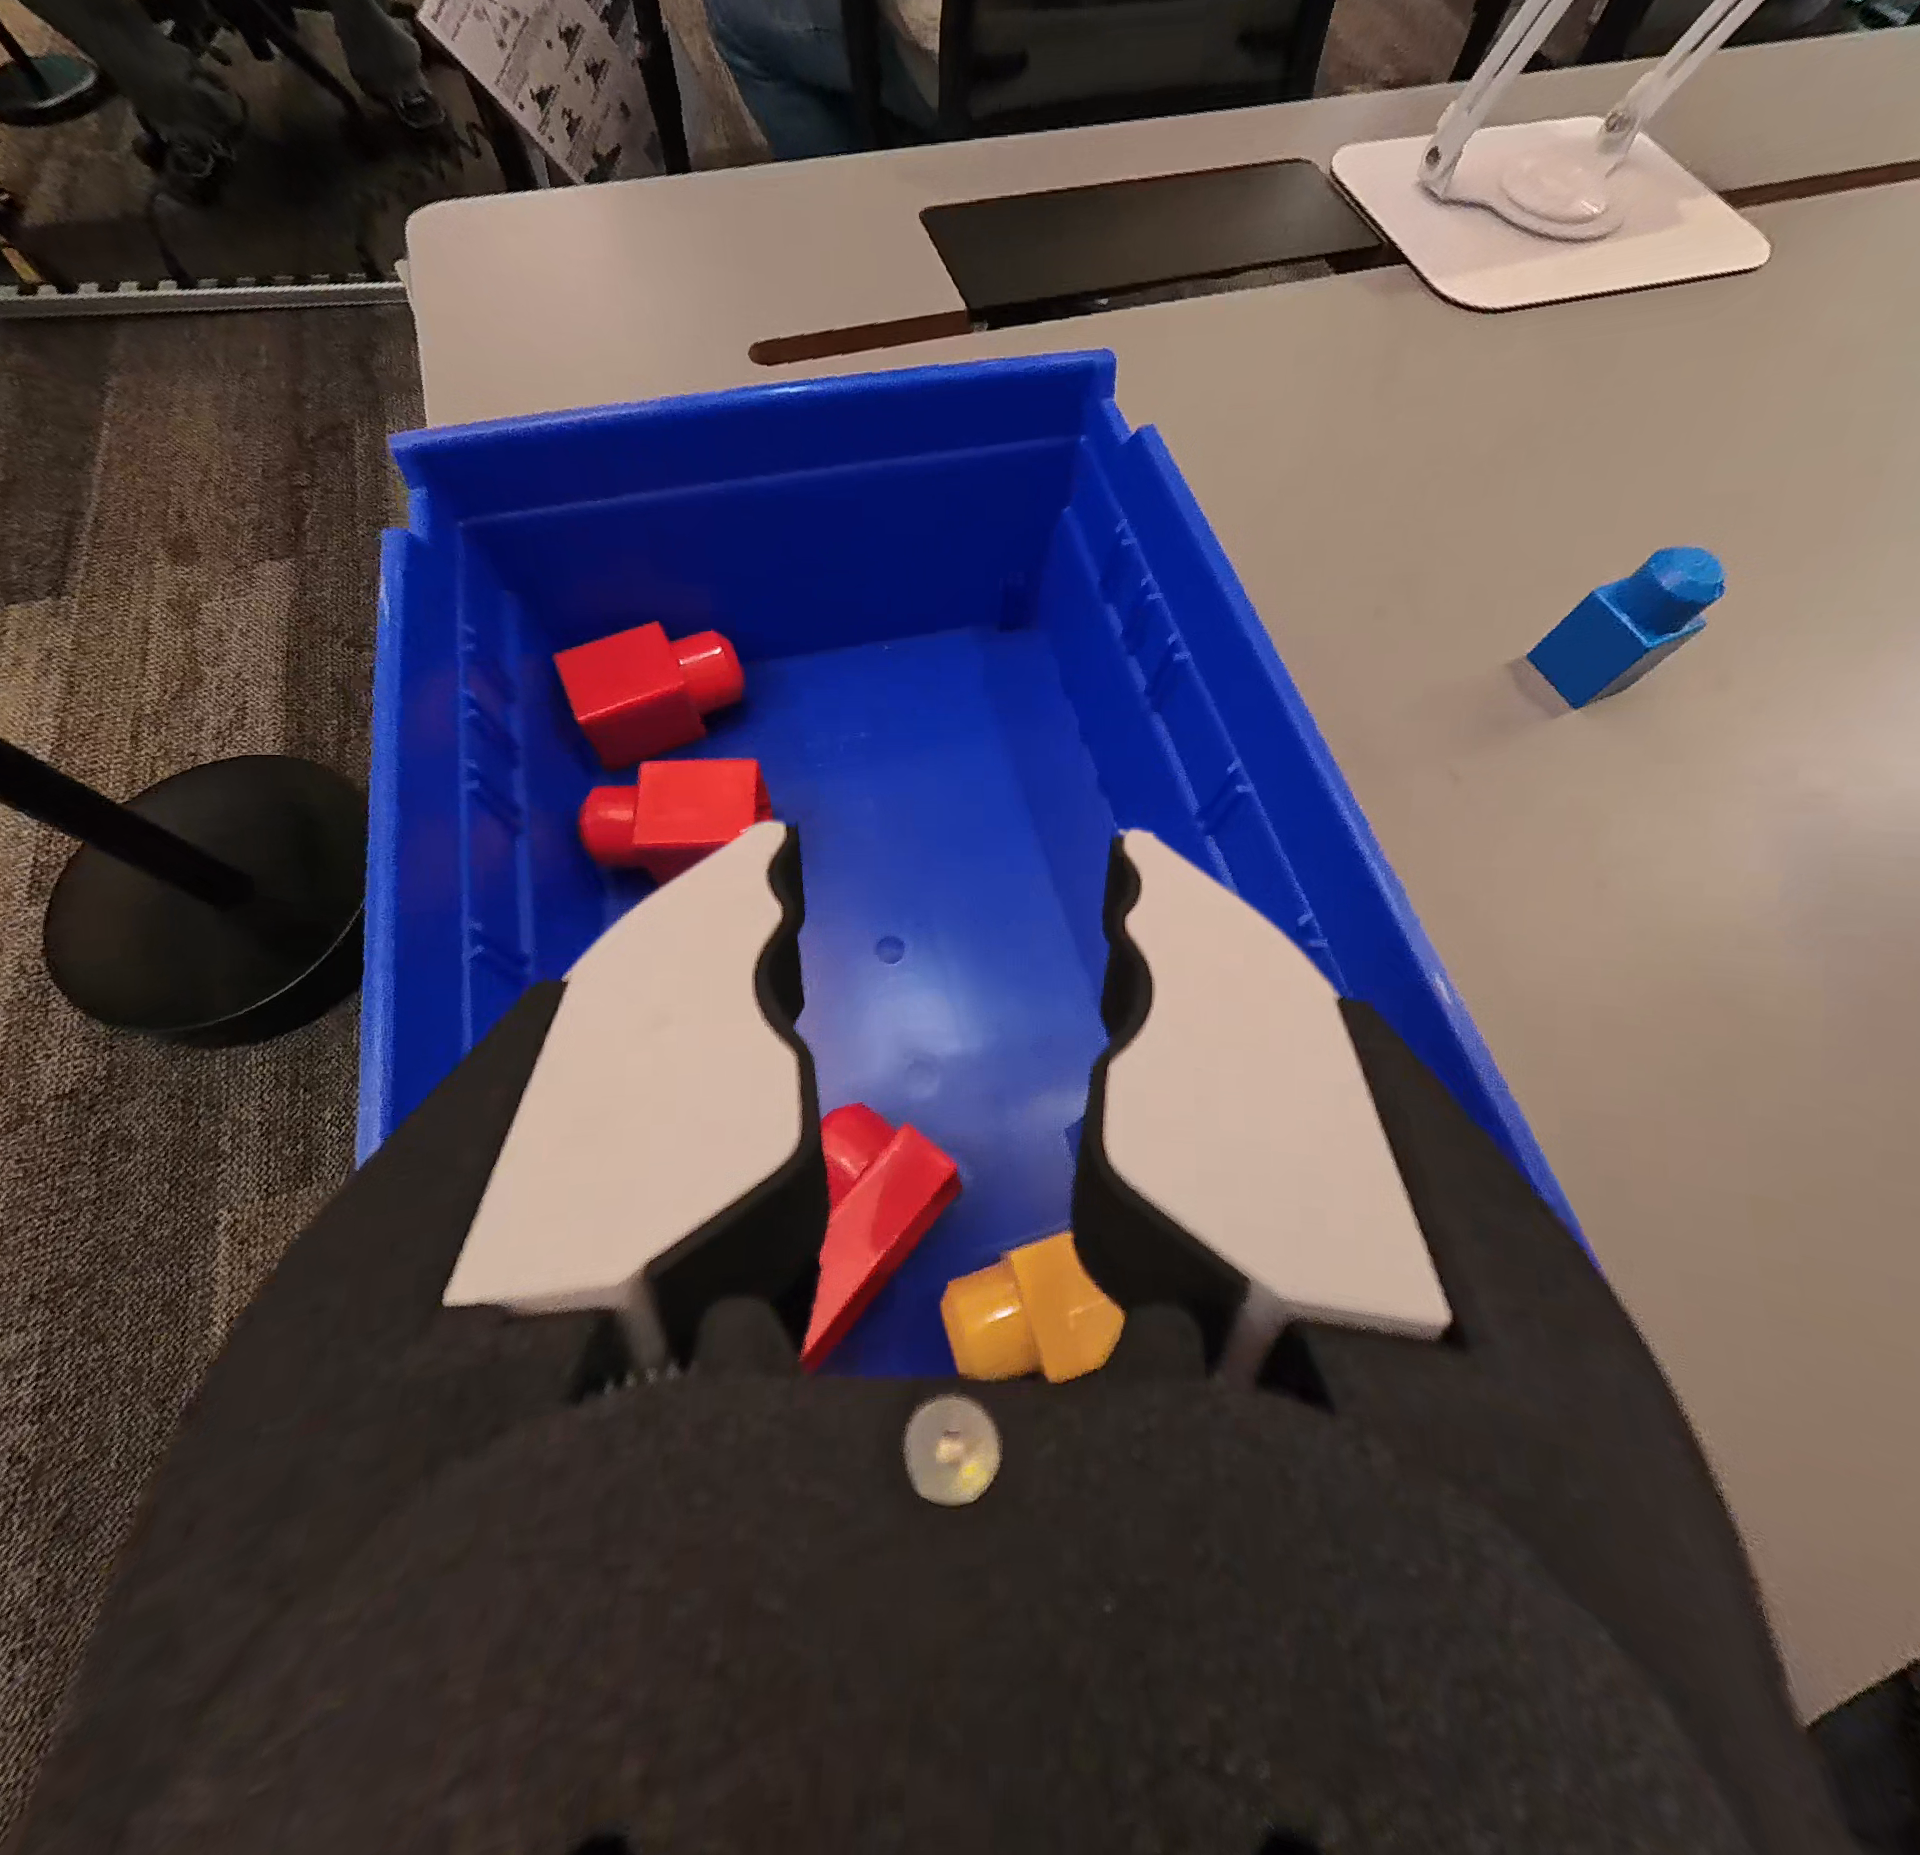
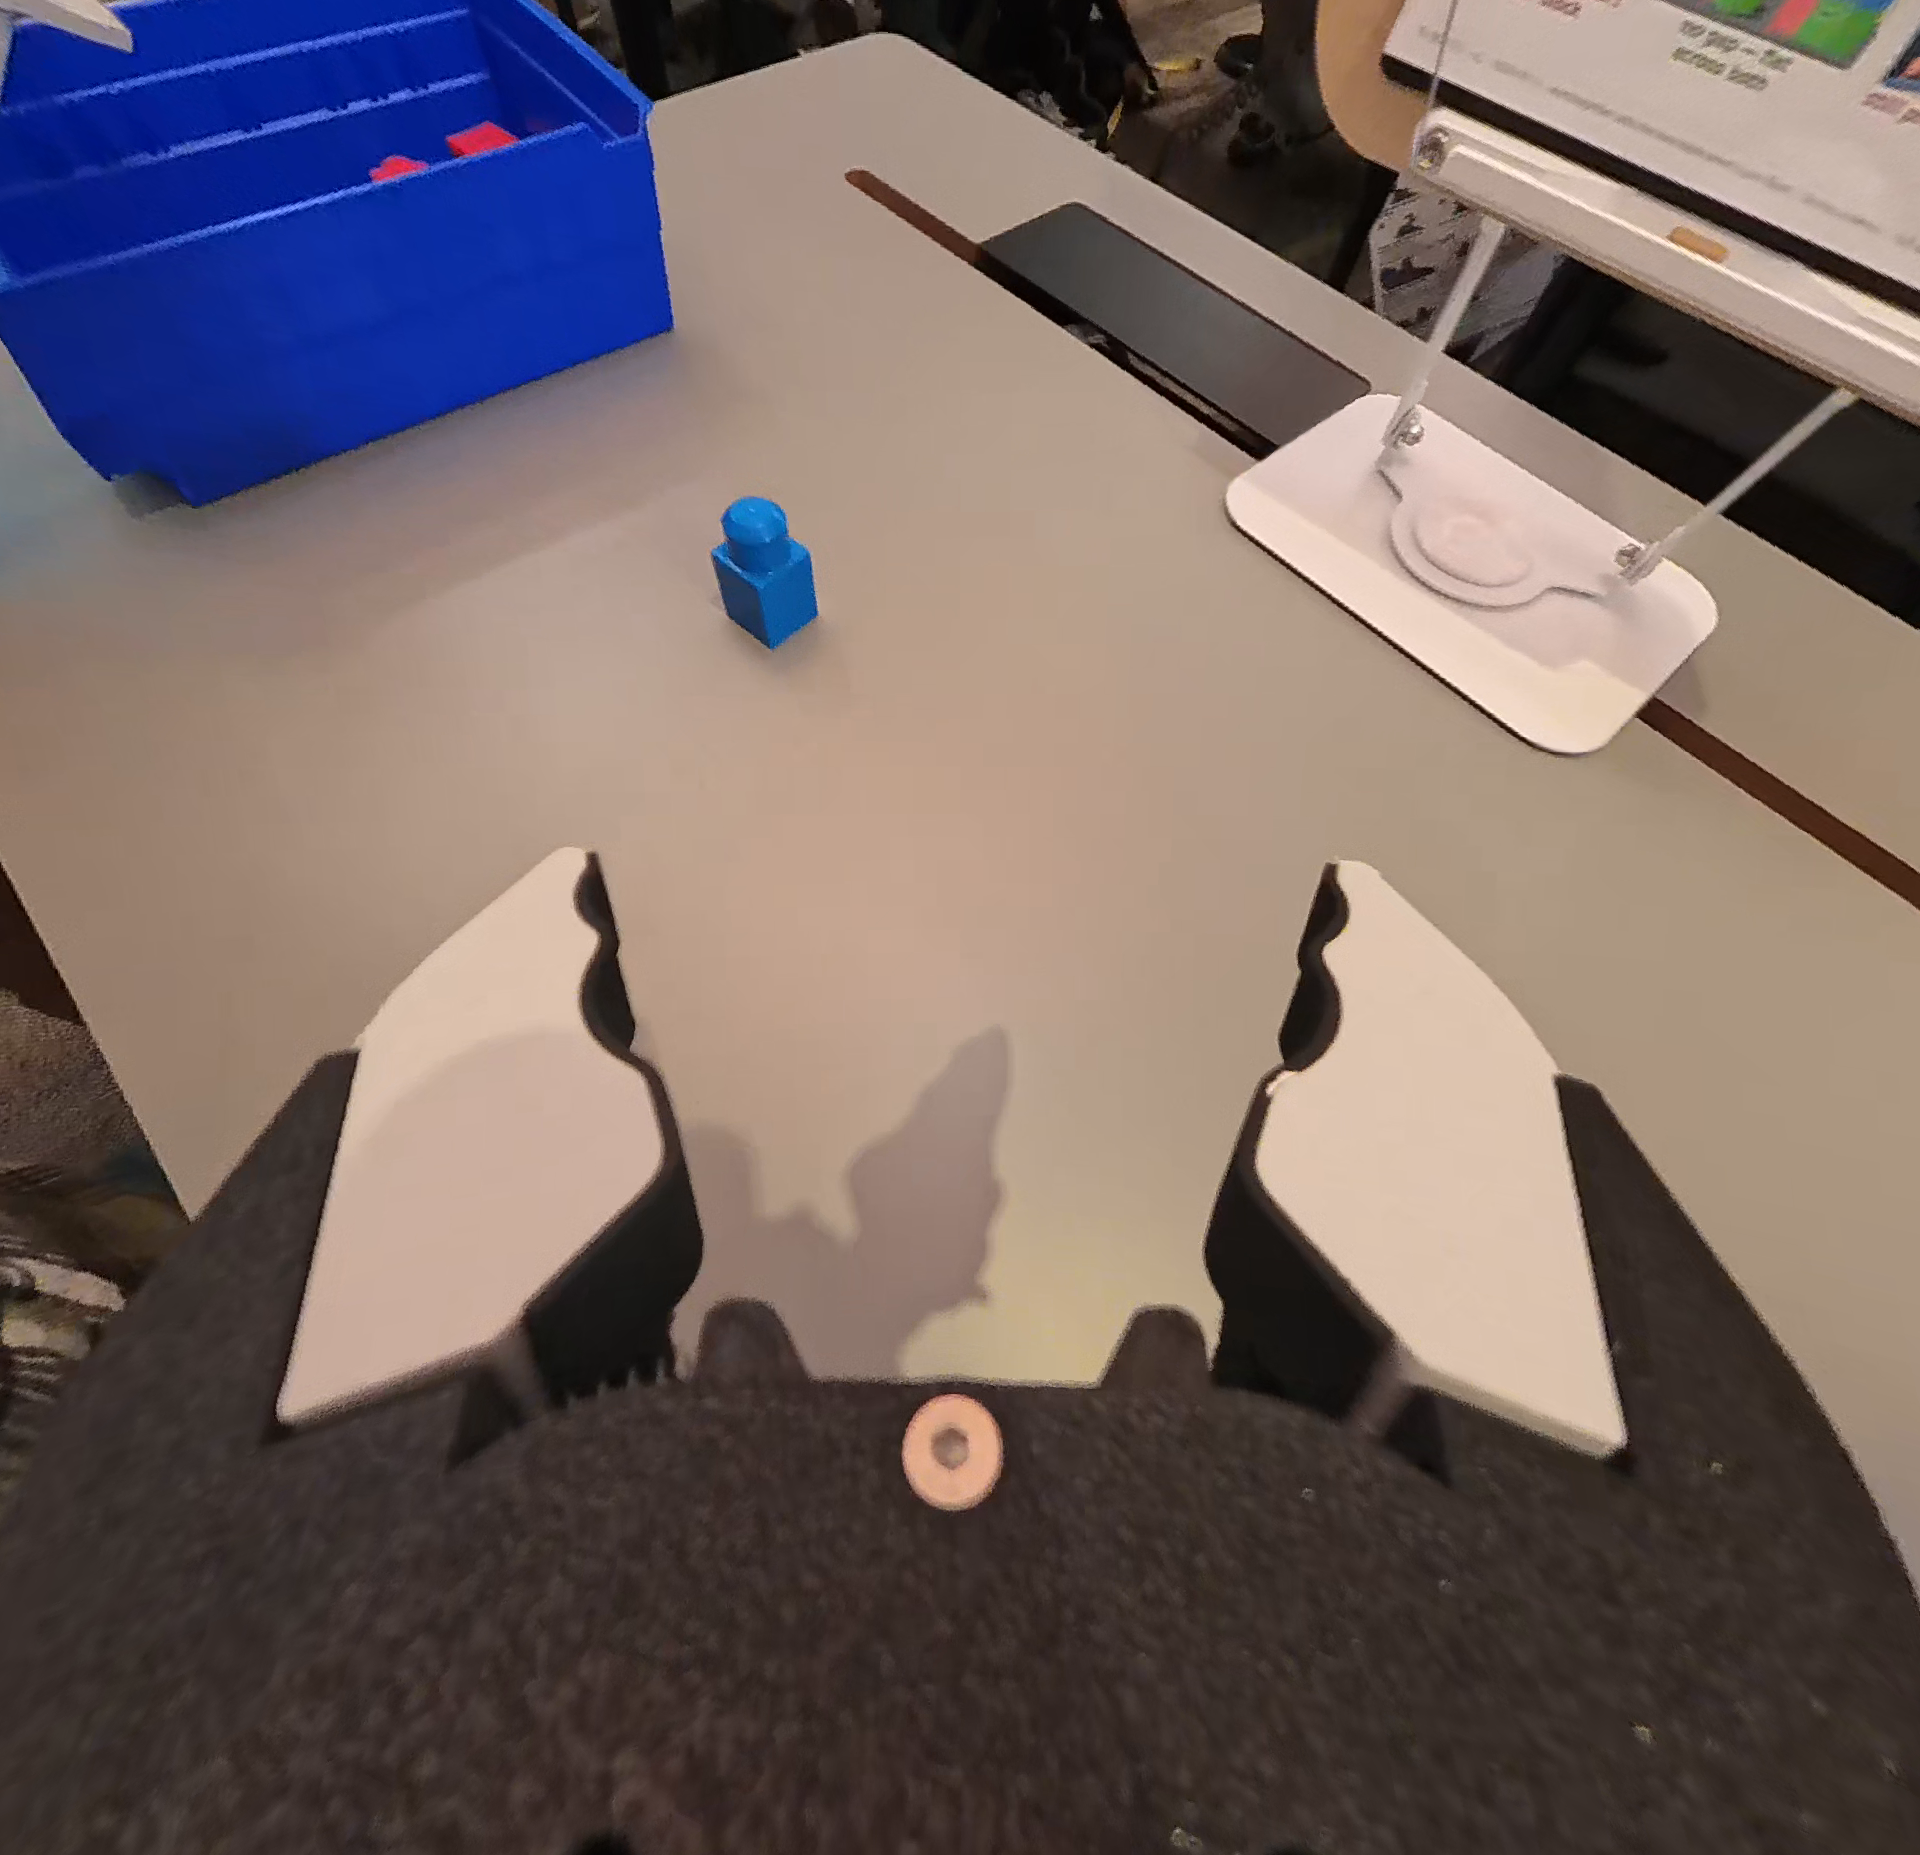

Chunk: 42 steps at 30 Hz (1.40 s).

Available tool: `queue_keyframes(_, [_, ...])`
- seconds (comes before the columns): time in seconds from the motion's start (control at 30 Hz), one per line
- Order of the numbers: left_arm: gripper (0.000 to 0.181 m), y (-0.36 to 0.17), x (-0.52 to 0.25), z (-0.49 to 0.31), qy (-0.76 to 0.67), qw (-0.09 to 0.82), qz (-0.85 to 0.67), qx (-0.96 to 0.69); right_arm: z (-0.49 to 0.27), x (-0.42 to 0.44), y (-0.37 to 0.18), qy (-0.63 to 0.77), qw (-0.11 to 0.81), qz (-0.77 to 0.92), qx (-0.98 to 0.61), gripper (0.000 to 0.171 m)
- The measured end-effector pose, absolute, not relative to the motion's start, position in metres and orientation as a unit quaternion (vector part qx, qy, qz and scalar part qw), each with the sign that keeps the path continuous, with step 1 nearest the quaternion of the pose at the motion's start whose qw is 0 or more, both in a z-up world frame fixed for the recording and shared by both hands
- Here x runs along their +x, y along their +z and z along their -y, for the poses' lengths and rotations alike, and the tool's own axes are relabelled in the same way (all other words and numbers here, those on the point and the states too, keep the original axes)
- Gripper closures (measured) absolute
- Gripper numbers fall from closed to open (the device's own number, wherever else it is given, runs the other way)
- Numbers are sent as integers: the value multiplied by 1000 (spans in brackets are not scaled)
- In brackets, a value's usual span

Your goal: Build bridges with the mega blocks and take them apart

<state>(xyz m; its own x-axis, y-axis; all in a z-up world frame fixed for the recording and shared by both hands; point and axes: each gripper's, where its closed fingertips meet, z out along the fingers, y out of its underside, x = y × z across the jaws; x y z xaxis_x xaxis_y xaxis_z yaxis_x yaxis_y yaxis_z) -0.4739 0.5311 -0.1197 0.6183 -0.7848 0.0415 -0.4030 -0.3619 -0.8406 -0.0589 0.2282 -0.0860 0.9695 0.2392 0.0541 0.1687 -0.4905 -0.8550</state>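
Observation:
A blue bin stands on the grey table. In it lie two red one-stud blocks at the far left, a longer red block and a yellow block at the near end. My left gripper is open and empty above the bin. A blue one-stud block stands upright on the table right of the bin; it also shows in the right wrist view. My right gripper is open and empty above the table, short of that block. The bin is at the far left there.
A white stand base with thin rods holds an instruction sheet at the right. A black plate lies in the table's slot. A black round floor stand is left of the table. About 55 cm separates my left fingertips from my right. The blue one-stud block is about 25 cm from my right fingertips.

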Motion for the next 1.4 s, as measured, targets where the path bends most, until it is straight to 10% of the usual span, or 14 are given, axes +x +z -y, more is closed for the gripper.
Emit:
queue_keyframes(0.5, [137,-141,-534,-515,-81,233,-540,-805,-240,-73,-96,79,503,143,-849,52])
queue_keyframes(1.4, [146,-187,-478,-628,55,167,-602,-779,-217,-43,-115,104,515,116,-843,54])
